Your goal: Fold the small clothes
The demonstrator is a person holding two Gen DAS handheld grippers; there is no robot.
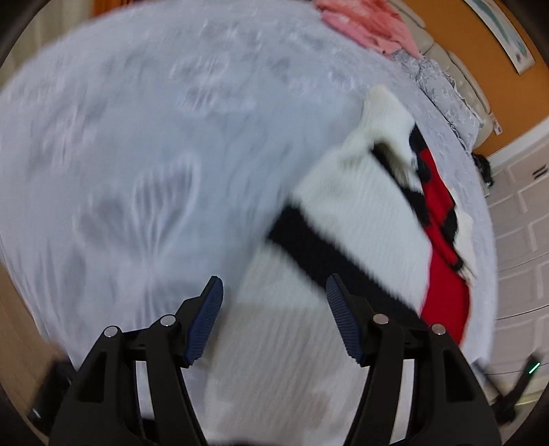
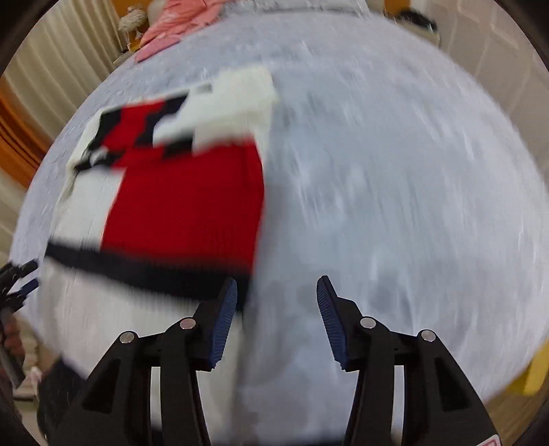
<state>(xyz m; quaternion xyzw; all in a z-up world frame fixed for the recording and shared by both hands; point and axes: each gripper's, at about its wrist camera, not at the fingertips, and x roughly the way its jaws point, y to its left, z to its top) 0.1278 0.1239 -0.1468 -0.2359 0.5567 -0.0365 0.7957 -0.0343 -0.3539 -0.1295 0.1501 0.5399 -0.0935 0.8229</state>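
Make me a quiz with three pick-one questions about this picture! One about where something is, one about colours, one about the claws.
1. Where is the pink pile?
A. at the far end of the bed
B. between the claw fingers
C. on top of the sweater

2. Which colours does the sweater have?
A. green and yellow
B. white, red and black
C. all blue

3. How is the left claw?
A. shut on the sweater
C. shut on the pink pile
B. open, holding nothing

Answers:
1. A, since it lies at the top edge of both views, beyond the sweater on the bed.
2. B, since white and red panels with black bands show in both views.
3. B, since its blue pads stand wide apart above the cloth; the right claw is open too.
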